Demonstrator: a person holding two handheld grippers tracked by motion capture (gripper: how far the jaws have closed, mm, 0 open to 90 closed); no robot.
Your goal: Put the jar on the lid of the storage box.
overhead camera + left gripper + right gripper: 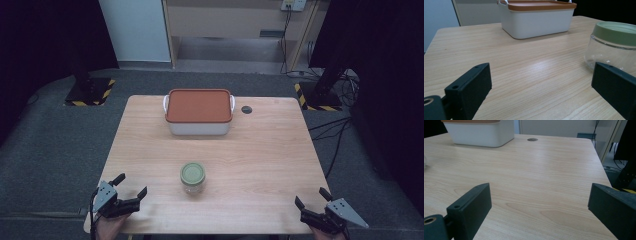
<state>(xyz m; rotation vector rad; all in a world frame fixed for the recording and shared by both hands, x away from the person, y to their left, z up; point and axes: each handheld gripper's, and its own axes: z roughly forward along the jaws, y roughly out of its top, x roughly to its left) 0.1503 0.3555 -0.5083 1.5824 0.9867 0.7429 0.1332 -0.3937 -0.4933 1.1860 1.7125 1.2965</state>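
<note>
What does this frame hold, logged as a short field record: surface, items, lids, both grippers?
surface: wooden table
jar: clear glass jar, near the front edge, midway between the grippers, upright
jar lid: green lid, on
box: white box at the far side, handles at both ends
box lid: orange lid, on
left gripper: jaws apart, holding nothing, left of the jar
right gripper: jaws apart, holding nothing, near the front right corner

One glass jar (192, 178); one lidded white box (199, 113); one table (260, 150); two tongs.
</note>
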